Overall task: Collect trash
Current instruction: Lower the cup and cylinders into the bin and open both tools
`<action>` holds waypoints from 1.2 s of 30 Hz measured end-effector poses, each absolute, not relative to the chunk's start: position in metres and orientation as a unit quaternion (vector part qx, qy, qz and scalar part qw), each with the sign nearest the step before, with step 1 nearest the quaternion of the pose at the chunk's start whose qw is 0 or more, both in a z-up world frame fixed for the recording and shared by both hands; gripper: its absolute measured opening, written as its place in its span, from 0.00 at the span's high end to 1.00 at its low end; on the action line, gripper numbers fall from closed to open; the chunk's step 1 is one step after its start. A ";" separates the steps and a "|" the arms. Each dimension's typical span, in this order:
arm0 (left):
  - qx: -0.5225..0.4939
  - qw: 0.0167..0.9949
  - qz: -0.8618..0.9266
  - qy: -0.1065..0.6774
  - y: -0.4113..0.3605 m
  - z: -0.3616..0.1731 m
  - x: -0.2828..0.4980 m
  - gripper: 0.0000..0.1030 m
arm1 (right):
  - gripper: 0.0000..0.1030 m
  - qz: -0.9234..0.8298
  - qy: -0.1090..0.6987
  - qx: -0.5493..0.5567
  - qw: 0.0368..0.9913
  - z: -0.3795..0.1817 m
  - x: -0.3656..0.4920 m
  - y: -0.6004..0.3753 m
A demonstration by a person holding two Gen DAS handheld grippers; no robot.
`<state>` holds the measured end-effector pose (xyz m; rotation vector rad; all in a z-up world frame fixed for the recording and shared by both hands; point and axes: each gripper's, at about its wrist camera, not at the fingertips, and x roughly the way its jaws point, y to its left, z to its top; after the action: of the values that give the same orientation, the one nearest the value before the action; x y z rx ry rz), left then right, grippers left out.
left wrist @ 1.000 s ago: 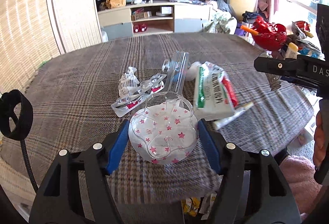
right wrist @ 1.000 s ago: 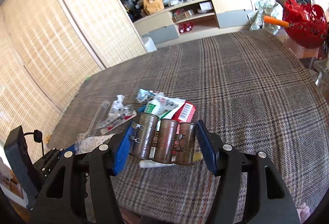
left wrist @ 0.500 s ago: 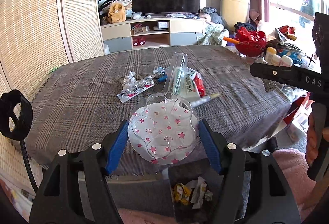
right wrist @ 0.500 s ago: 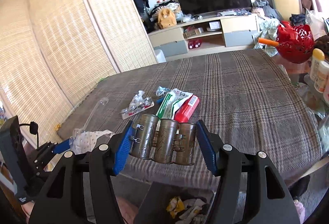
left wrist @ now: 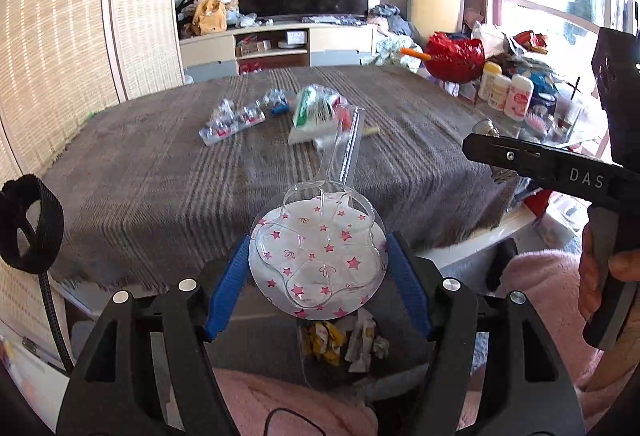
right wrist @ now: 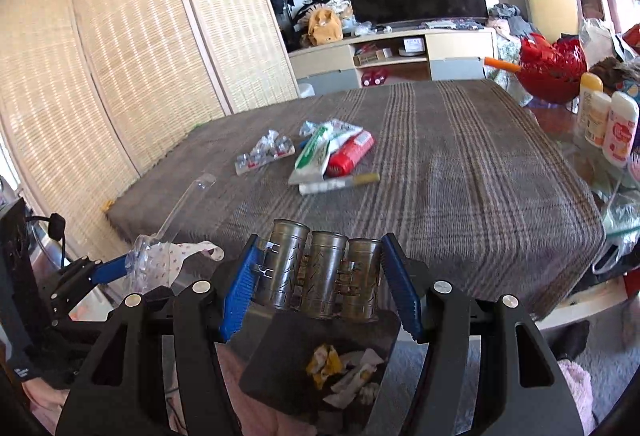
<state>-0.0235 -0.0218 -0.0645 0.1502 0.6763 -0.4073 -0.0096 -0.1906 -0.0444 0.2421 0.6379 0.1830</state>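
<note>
My left gripper (left wrist: 318, 278) is shut on a clear plastic package with pink stars (left wrist: 316, 256) and holds it above a dark trash bin (left wrist: 340, 356) that has crumpled wrappers in it. My right gripper (right wrist: 320, 282) is shut on a linked row of three bronze metal cylinders (right wrist: 318, 274), held above the same bin (right wrist: 320, 356). More trash lies on the table: a blister pack (right wrist: 262, 155), a green and white wrapper (right wrist: 316, 153), a red wrapper (right wrist: 350, 153) and a pen-like stick (right wrist: 340, 183).
The table (right wrist: 460, 171) has a brown plaid cloth, and its front edge is just beyond the bin. A glass side table with bottles (right wrist: 608, 123) and a red bowl (right wrist: 554, 69) stand at the right. A bamboo screen (right wrist: 120, 55) stands left. A TV cabinet (right wrist: 400, 55) is behind.
Both grippers have pulled back from the table towards its front edge with their objects still held. The bin now shows below both.
</note>
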 end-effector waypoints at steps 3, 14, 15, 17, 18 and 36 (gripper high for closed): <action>0.076 0.914 -0.197 0.345 -0.022 -0.084 -0.030 0.36 | 0.40 0.074 0.323 0.114 0.937 -0.062 -0.017 -0.191; 0.071 0.889 -0.200 0.406 -0.026 -0.148 -0.032 0.36 | 0.40 0.067 0.382 0.121 0.914 -0.122 -0.023 -0.189; 0.070 0.886 -0.201 0.412 -0.027 -0.153 -0.031 0.36 | 0.40 0.066 0.388 0.121 0.911 -0.128 -0.022 -0.188; 0.068 0.879 -0.202 0.426 -0.029 -0.165 -0.028 0.36 | 0.40 0.063 0.398 0.119 0.907 -0.137 -0.019 -0.186; 0.068 0.877 -0.202 0.431 -0.030 -0.170 -0.027 0.36 | 0.40 0.063 0.405 0.119 0.904 -0.143 -0.016 -0.185; 0.070 0.844 -0.219 0.484 -0.041 -0.219 -0.001 0.36 | 0.40 0.074 0.453 0.132 0.879 -0.180 0.009 -0.175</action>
<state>-0.0007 -0.0406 -0.2193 0.1468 1.0209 -0.4630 0.0089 -0.1749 -0.1797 0.2761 0.9435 0.1541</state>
